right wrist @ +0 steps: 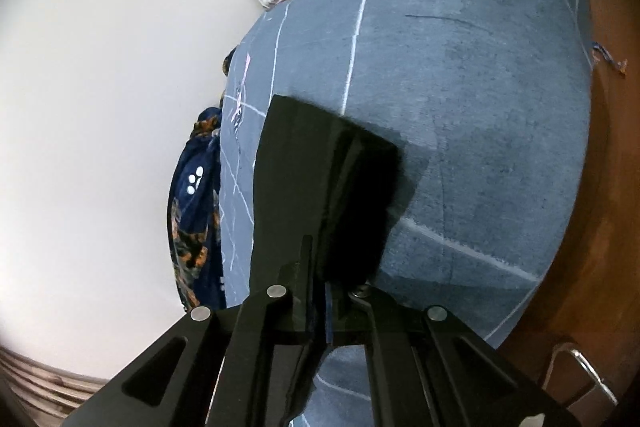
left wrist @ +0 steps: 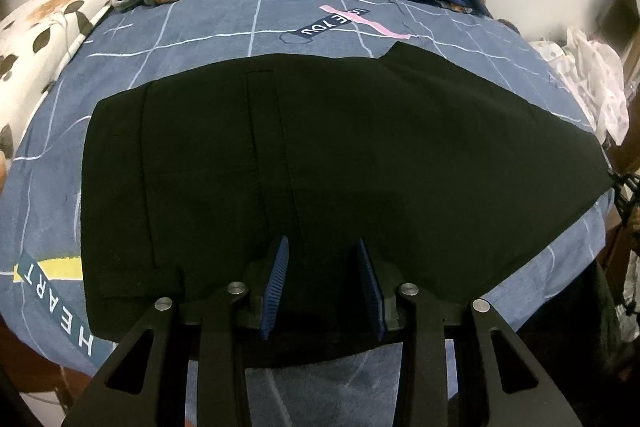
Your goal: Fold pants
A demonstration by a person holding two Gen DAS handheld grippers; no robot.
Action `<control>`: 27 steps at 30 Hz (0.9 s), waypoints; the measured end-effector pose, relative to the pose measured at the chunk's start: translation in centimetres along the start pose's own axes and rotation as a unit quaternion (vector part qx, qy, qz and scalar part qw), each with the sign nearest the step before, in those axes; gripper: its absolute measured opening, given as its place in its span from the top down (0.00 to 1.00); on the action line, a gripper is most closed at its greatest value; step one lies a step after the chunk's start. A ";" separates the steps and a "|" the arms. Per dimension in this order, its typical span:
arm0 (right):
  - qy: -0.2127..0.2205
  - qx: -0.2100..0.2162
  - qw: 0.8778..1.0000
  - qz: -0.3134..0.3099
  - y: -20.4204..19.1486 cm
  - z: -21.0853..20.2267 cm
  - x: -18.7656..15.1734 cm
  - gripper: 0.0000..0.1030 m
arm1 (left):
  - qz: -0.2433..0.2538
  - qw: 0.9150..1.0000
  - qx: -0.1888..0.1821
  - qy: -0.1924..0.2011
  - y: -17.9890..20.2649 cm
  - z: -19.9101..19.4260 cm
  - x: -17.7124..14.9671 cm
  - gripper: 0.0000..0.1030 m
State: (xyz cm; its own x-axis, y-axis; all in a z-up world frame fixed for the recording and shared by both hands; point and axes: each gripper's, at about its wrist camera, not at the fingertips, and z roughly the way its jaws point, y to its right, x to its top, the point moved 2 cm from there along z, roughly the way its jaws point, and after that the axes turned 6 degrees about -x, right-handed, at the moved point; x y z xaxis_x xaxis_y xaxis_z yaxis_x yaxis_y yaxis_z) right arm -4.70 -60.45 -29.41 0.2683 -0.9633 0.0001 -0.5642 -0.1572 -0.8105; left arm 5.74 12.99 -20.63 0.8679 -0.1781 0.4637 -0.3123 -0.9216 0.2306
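pants [left wrist: 340, 163] lie flat on the bed [left wrist: 192, 27], long axis running left-right, waist end left | left tool [left wrist: 323, 283] spread, hovering over the near hem-side edge, gripping nothing | right tool [right wrist: 320, 291] pressed together on a lifted leg end [right wrist: 340, 187] – so it's the right side's fold to carry toward the waist, i reckon

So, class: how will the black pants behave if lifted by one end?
Probably floppy: the pants lie flat on the sheet. The end gripped by the right tongs bends and likely sags. They look thin, so probably light.
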 end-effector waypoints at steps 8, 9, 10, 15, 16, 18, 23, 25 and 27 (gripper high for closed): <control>0.044 -0.009 0.999 0.012 0.1 -2.6 1.0 0.90 | 0.016 1.000 0.005 0.004 0.8 0.3 -0.2 0.55; 0.046 -0.003 0.999 0.023 0.3 -3.0 1.3 0.90 | 0.016 1.000 0.005 0.004 0.8 0.2 -0.2 0.54; 0.053 -0.004 0.998 0.028 0.4 -3.4 1.5 0.86 | 0.014 1.000 0.003 0.004 0.8 0.1 -0.1 0.54; 0.106 0.028 0.993 0.046 0.1 -6.7 1.8 0.85 | -0.008 0.998 -0.001 0.055 0.1 -3.5 1.0 0.54; 0.104 0.042 0.993 0.042 -0.3 -7.0 1.5 0.83 | -0.015 0.997 -0.003 0.071 -0.3 -4.5 1.3 0.54; 0.089 0.058 0.994 0.032 -1.6 -6.9 0.7 0.79 | -0.038 0.994 0.007 0.103 -1.7 -6.9 1.7 0.53; 0.011 0.091 0.995 -0.040 -6.3 -4.6 -2.8 0.76 | -0.078 0.990 0.050 0.103 -5.8 -9.1 0.8 0.53; -0.023 0.090 0.993 -0.078 -8.3 -3.4 -4.3 0.73 | -0.102 0.989 0.058 0.092 -7.3 -9.5 0.0 0.53; -0.052 0.084 0.989 -0.111 -10.0 -2.2 -5.8 0.71 | -0.135 0.986 0.052 0.085 -8.9 -9.6 -1.2 0.53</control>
State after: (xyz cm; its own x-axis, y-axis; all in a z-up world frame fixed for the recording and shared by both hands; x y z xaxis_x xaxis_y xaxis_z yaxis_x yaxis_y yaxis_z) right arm -2.39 -53.82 -20.03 0.4543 -0.8804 0.1364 -0.3472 -0.3159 -0.8830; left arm 3.77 24.70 -14.96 0.8345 0.1314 0.5352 -0.0290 -0.9594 0.2806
